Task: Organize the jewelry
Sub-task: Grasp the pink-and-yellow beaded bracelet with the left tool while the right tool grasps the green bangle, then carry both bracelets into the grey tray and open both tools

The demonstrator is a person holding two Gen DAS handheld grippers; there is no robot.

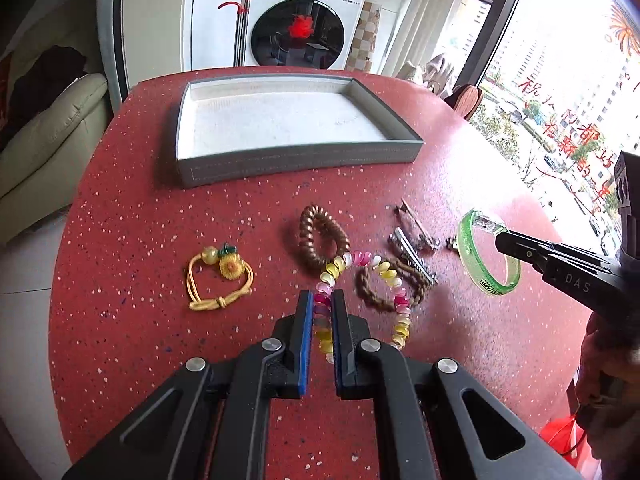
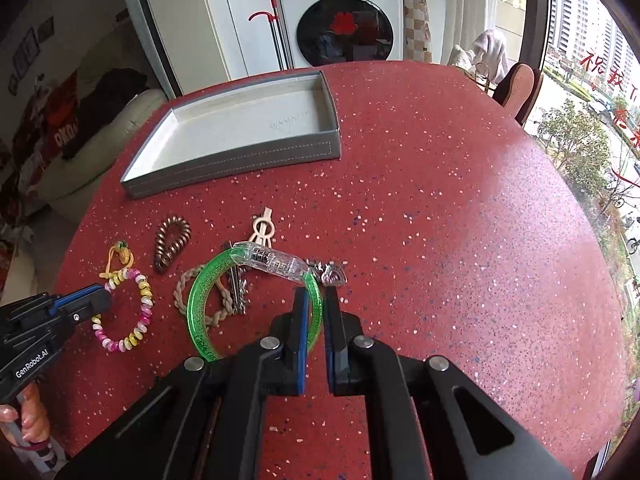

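A grey tray [image 1: 304,160] with a white lining stands at the back of the red table; it also shows in the right wrist view [image 2: 236,162]. My left gripper [image 1: 322,300] is shut on the pink-and-yellow spiral bracelet [image 1: 384,272], which also shows in the right wrist view [image 2: 138,312]. My right gripper [image 2: 316,300] is shut on the green bangle [image 2: 196,308], which carries a clear clasp [image 2: 272,260]. The bangle also shows in the left wrist view [image 1: 490,276].
On the red table [image 2: 440,200] lie a yellow cord bracelet with a flower [image 1: 220,276], a brown spiral hair tie [image 1: 320,236], a braided brown band [image 1: 372,292], metal hair clips [image 1: 412,248], a beige clip [image 2: 262,228] and a small heart charm [image 2: 334,276].
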